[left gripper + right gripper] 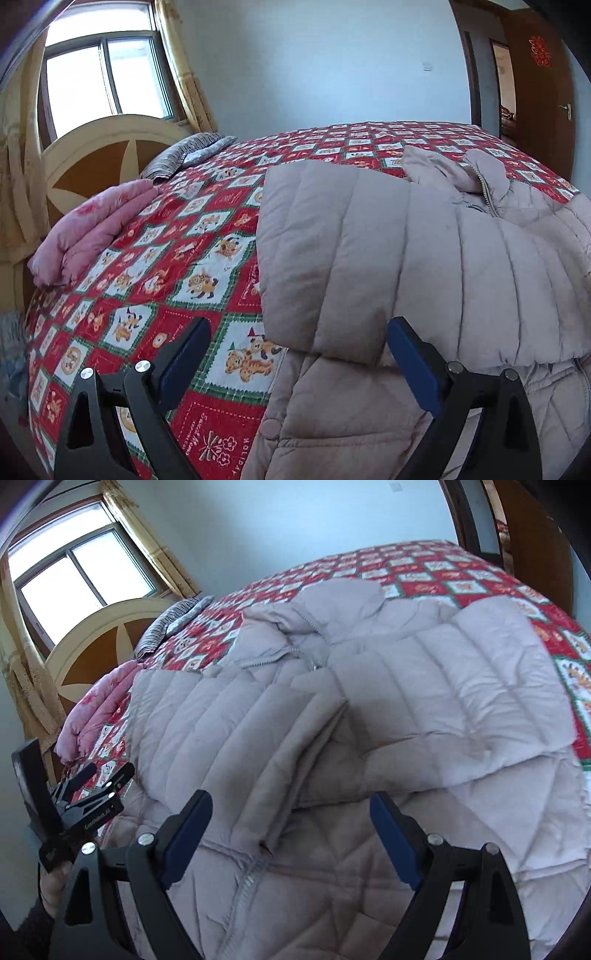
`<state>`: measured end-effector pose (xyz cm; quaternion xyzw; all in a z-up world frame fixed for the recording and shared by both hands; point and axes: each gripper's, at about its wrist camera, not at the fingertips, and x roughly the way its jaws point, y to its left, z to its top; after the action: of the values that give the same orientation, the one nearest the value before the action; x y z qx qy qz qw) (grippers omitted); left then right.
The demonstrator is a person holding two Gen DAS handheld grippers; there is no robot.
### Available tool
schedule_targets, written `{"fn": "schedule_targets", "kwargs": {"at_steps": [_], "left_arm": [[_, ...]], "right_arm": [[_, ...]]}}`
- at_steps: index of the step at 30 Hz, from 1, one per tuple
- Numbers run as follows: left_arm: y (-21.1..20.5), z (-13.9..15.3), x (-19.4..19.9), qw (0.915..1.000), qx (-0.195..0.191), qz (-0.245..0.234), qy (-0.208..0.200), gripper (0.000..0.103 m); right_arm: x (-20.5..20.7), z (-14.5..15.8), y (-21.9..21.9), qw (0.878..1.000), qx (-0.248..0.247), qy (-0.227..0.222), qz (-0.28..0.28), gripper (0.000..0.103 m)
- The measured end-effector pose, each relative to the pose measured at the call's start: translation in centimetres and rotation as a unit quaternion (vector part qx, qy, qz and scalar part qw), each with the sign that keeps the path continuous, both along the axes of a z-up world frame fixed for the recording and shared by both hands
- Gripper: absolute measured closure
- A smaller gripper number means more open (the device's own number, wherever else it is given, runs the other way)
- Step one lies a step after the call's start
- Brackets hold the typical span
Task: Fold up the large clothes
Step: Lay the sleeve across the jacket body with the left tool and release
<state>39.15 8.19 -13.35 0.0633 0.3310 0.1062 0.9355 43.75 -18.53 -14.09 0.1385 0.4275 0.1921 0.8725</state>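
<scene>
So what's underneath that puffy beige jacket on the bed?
The beige jacket lies on a red quilt patterned with teddy bears, which shows all around it. Both sleeves are folded on top of the jacket's front. Whatever lies directly beneath the jacket is covered.

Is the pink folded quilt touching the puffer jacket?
Apart. The left wrist view shows patterned bedspread between the pink folded quilt and the puffer jacket.

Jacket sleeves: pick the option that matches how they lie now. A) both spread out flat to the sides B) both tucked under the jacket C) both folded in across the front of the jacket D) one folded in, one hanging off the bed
C: in the right wrist view, the left sleeve and the right sleeve both lie folded over the jacket front, meeting near the middle.
</scene>
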Motion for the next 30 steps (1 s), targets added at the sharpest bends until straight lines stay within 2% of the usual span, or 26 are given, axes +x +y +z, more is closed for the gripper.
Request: {"fn": "schedule_targets", "kwargs": {"at_steps": [1, 2, 4, 5, 7, 11, 16, 19, 20, 22, 26, 30], "left_arm": [[0.2, 0.1, -0.1, 1.0000, -0.004, 0.000, 0.000, 0.007], [0.2, 0.2, -0.4, 1.0000, -0.004, -0.001, -0.003, 0.007], [0.3, 0.4, -0.8, 1.0000, 0.000, -0.005, -0.007, 0.007], [0.5, 0.6, -0.8, 0.9999, 0.001, -0.006, -0.009, 0.007], [0.9, 0.7, -0.8, 1.0000, -0.001, -0.005, -0.007, 0.007], [2.0, 0.4, -0.7, 0.9999, -0.012, 0.003, 0.000, 0.007], [2.8, -0.1, -0.2, 0.9994, -0.024, 0.015, 0.017, 0.007], [2.9, 0.7, 0.4, 0.9993, -0.024, 0.021, 0.019, 0.007], [2.9, 1.1, 0.5, 0.9994, -0.023, 0.020, 0.015, 0.007], [2.7, 2.4, 1.0, 0.9998, -0.014, 0.017, 0.003, 0.007], [1.6, 5.1, 2.5, 0.9997, -0.006, 0.005, -0.024, 0.007], [-1.1, 5.6, 6.1, 0.9994, 0.017, -0.017, -0.026, 0.007]], "right_arm": [[0.8, -0.6, 0.7, 1.000, 0.001, 0.018, 0.009, 0.031], [1.4, -1.0, 1.3, 0.999, 0.001, 0.032, 0.018, 0.055], [1.6, -1.0, 1.5, 0.999, 0.007, 0.031, 0.015, 0.072], [1.4, -0.8, 1.4, 1.000, 0.006, 0.025, 0.016, 0.088], [0.6, -0.1, 0.8, 1.000, -0.003, 0.012, 0.012, 0.092], [-1.4, 1.4, -1.6, 0.999, -0.044, -0.021, -0.007, 0.094], [-2.4, 0.9, -4.5, 0.996, -0.081, -0.016, -0.029, 0.094], [-2.5, 0.4, -5.7, 0.994, -0.104, -0.008, -0.043, 0.086], [-2.6, 0.5, -6.2, 0.993, -0.107, -0.009, -0.054, 0.071], [-3.1, 1.4, -7.1, 0.989, -0.118, -0.017, -0.085, 0.051], [-3.9, 4.4, -7.4, 0.983, -0.122, -0.067, -0.119, 0.051], [-1.7, 5.9, -4.6, 0.990, -0.087, -0.088, -0.075, 0.051]]}}
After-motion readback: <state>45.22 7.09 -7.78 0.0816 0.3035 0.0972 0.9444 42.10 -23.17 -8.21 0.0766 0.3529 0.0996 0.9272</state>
